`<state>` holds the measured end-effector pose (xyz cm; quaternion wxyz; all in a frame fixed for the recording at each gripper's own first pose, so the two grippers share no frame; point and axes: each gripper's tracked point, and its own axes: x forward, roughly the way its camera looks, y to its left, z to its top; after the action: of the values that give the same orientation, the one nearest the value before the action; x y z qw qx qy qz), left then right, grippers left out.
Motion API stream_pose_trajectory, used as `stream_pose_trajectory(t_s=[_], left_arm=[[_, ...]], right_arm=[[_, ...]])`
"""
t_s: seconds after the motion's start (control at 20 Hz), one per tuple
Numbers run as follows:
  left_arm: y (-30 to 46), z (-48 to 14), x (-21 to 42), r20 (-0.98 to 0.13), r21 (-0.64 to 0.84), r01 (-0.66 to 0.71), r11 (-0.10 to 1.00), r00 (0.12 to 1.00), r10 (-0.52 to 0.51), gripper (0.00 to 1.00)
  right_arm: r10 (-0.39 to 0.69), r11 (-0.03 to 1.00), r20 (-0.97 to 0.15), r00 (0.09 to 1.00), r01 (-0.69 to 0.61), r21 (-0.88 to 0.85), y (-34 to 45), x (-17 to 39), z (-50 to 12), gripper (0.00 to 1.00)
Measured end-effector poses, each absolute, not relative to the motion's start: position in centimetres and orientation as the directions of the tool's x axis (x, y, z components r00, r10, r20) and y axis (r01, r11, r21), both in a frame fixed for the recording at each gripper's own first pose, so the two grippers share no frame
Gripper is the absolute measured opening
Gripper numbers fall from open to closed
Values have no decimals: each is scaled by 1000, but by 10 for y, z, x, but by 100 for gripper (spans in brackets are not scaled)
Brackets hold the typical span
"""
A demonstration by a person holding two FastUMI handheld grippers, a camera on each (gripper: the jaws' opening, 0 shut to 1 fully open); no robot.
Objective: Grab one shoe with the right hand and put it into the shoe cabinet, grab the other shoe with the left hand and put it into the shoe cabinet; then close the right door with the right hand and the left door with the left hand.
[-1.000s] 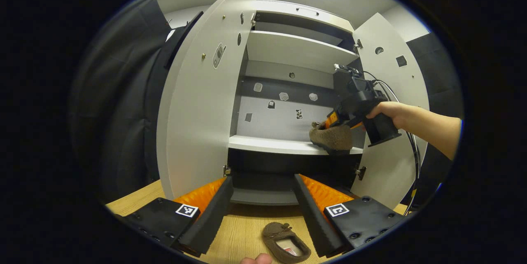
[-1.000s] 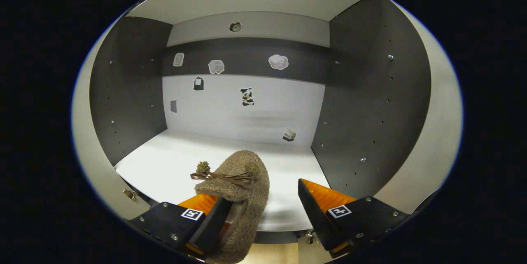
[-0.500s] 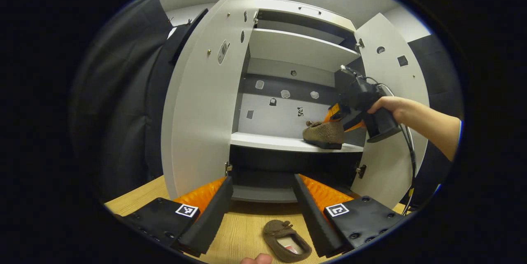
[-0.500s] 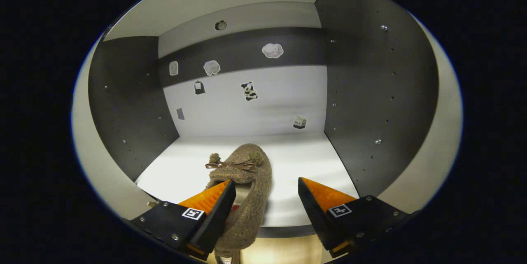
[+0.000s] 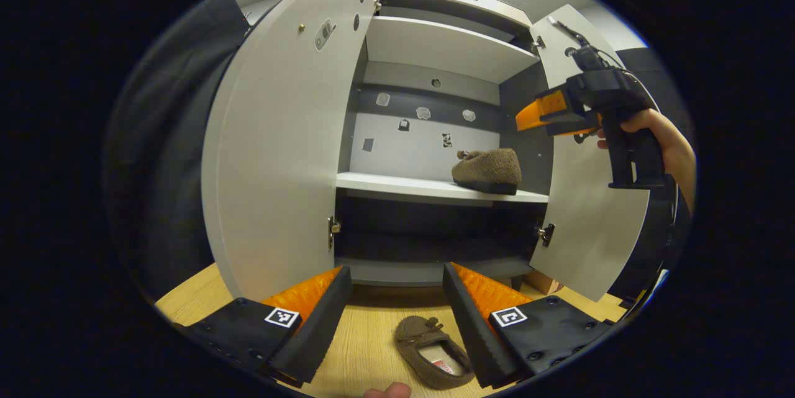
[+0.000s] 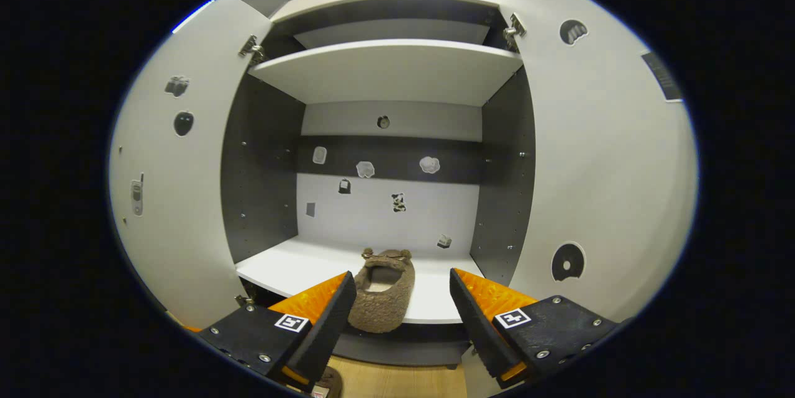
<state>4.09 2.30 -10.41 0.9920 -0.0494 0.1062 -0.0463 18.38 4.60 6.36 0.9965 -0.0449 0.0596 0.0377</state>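
One fuzzy brown shoe [image 5: 487, 171] [image 6: 382, 290] rests on the middle shelf [image 5: 397, 185] [image 6: 282, 264] of the white shoe cabinet, near its right side. Its mate [image 5: 433, 352] lies on the wooden floor, close by the right finger of my left gripper [image 5: 395, 317], which is open and empty above the floor. My right gripper [image 6: 400, 317] is open and empty, backed out in front of the shelf. In the left gripper view the right gripper [image 5: 539, 115] is held up by a hand [image 5: 664, 140] beside the right door [image 5: 590, 224]. Both doors stand open.
The left door [image 5: 273, 149] [image 6: 168, 199] swings out wide toward me. An upper shelf [image 5: 444, 44] [image 6: 385, 69] sits above the shoe. Small stickers dot the cabinet's back wall [image 6: 372, 212]. A finger [image 5: 388, 391] shows at the bottom edge of the left gripper view.
My right gripper has let go of the shoe on the shelf and pulled back out and upward. My left gripper has dropped slightly toward the shoe on the floor.
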Motion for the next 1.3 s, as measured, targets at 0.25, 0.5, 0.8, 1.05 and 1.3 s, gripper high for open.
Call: stream_pose_trajectory(t_s=[0.25,0.5,0.8,1.05,1.3], left_arm=[[-1,-156,23,-339,-125,137,983,925,-172,96],[-15,-207,10,-460,-114,179,977,862,-211,97],[-12,-259,24,-549,-119,138,983,816,-181,97],[-8,-302,47,-603,-112,101,989,784,-148,97],[0,-327,70,-612,-89,49,995,786,-94,97]], right_arm=[[64,997,-42,997,-65,-32,37,122,35,93],[28,998,-22,999,-29,-47,16,71,1,93],[41,998,-39,998,-43,-51,10,36,-3,93],[34,999,-44,998,-35,-33,3,24,7,93],[52,996,-44,998,-55,-73,3,25,18,93]])
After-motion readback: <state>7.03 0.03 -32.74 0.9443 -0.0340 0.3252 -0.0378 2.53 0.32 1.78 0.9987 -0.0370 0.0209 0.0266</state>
